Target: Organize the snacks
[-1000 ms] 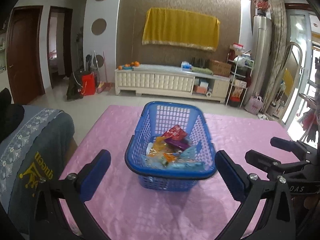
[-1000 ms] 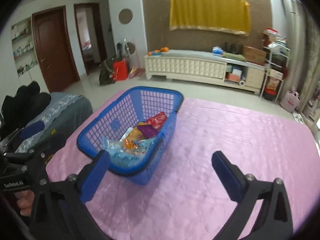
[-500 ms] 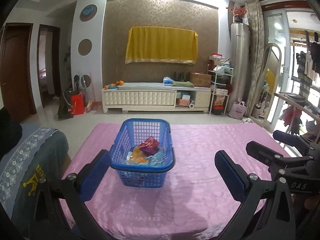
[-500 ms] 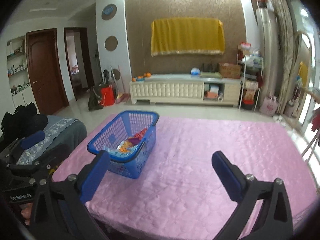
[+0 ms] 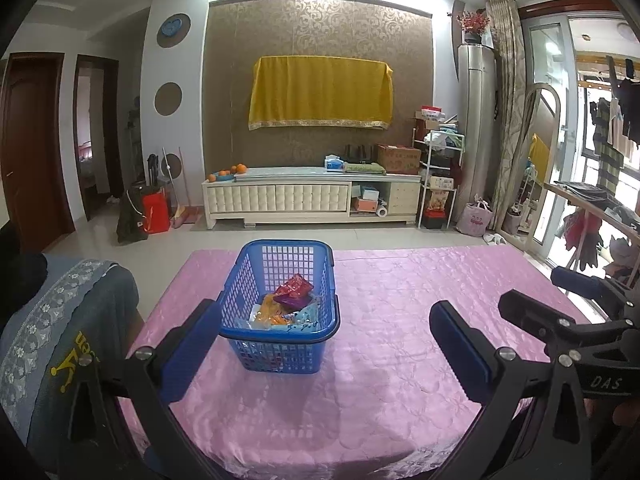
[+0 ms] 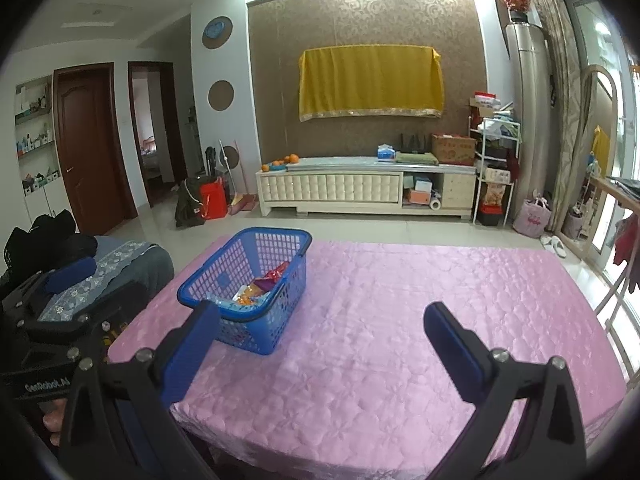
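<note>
Left gripper [image 5: 324,344] jaws wide, nothing between them, held above the near edge of the table [image 5: 400,392]. Right gripper [image 6: 320,344] also wide and empty, same height, further right; its body shows at the right edge of the left view, and the left gripper's body at the left edge of the right view

Basket [image 5: 280,344] blue plastic, upright on the pink tablecloth, left-of-centre on the table, well ahead of both sets of fingers and touching neither. In the left view the left finger [image 5: 188,352] overlaps the basket's near-left corner. Snacks [image 5: 290,304] piled inside the basket: red packet on top, purple one under it, orange and pale blue ones toward the near wall. Labels too small to read

Grey chair cover [image 5: 52,340] beside the table's left edge
</note>
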`<state>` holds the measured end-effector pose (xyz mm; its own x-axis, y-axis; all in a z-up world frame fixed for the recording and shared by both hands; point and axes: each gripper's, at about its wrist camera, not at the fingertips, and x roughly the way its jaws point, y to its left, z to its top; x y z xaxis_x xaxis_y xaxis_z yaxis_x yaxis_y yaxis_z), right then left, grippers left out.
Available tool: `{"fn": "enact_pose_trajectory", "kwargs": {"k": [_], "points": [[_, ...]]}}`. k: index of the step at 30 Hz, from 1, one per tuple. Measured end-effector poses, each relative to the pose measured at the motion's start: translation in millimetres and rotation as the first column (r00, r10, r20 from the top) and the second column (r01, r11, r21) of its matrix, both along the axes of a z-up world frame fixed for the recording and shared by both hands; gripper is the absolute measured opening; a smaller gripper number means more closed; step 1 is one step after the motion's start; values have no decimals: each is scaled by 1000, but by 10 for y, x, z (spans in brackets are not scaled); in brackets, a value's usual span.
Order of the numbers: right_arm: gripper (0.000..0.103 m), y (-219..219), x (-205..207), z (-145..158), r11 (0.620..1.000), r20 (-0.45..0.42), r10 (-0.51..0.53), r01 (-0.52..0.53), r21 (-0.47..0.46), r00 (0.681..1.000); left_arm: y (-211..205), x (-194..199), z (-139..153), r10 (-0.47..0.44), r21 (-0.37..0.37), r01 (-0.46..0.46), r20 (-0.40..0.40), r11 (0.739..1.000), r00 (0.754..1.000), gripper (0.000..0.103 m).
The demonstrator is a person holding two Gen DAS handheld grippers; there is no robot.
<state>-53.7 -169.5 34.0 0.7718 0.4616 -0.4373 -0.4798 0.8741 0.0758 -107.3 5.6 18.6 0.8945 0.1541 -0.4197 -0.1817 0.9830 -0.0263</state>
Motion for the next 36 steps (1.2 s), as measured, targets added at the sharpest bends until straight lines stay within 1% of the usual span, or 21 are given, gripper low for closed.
{"fn": "enact_pose_trajectory", "kwargs": {"k": [8,13,20,26,33,36], "points": [[103,-27,-22,10,1000,-6,-5,5,4,1000,-1,-8,-17,-11,-9,11,-13,1000,1000,103],[103,-17,-34,7,1000,-7,-8,8,-2,1000,25,1,-30,-19,-37,18,-21,999,1000,103],[103,-10,-39,9,1000,-15,-8,8,-6,1000,7,-13,-34,-20,-32,20,-24,999,1000,103],[103,3,-58,10,1000,-8,-8,8,-9,1000,39,-10,-37,-24,-49,23,-29,999,999,103],[103,0,-72,7,1000,-11,-10,10,-6,1000,45,-15,-37,-26,-53,25,-30,998,999,103],[103,1,-85,9,1000,-7,-10,10,-6,1000,35,-17,-34,-21,-42,20,-28,999,999,103]]}}
